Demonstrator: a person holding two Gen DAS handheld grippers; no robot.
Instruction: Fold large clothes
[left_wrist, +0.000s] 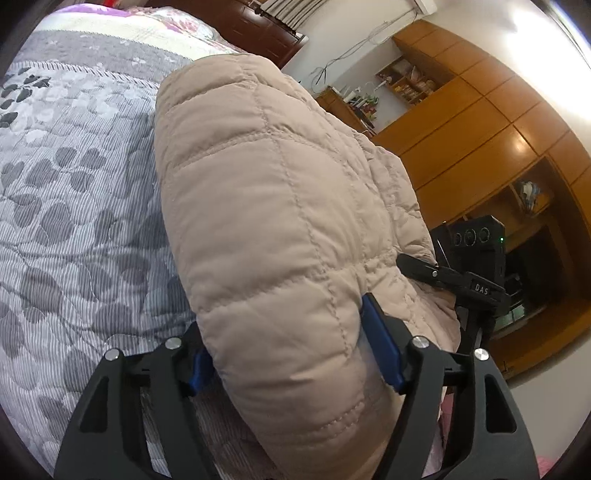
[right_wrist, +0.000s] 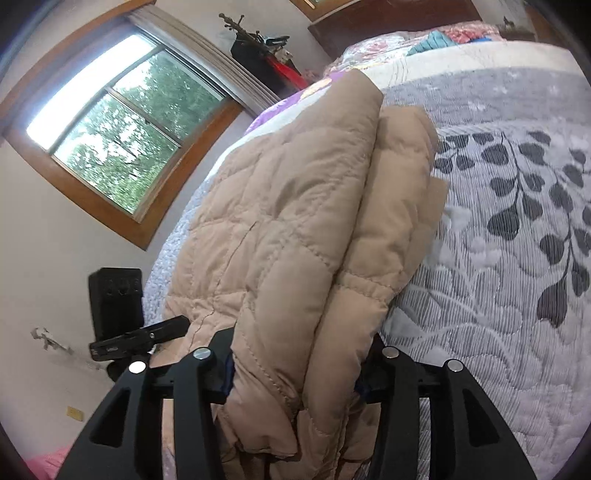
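Note:
A beige quilted down coat (left_wrist: 266, 206) lies folded in thick layers on a bed with a grey leaf-patterned quilt (left_wrist: 74, 192). My left gripper (left_wrist: 291, 354) is shut on one end of the folded coat, its blue pads (left_wrist: 380, 343) pressing the padding from both sides. My right gripper (right_wrist: 295, 373) is shut on the other end of the coat (right_wrist: 295, 221), with several layers bunched between its fingers. The right gripper also shows in the left wrist view (left_wrist: 436, 273) at the coat's far side, and the left gripper shows in the right wrist view (right_wrist: 155, 332).
The quilt (right_wrist: 498, 258) spreads wide beside the coat. Wooden wardrobes and shelves (left_wrist: 480, 122) stand past the bed's edge. A window (right_wrist: 122, 129) and a dark headboard (right_wrist: 388, 22) lie on the other side. Loose bedding (right_wrist: 424, 40) lies near the headboard.

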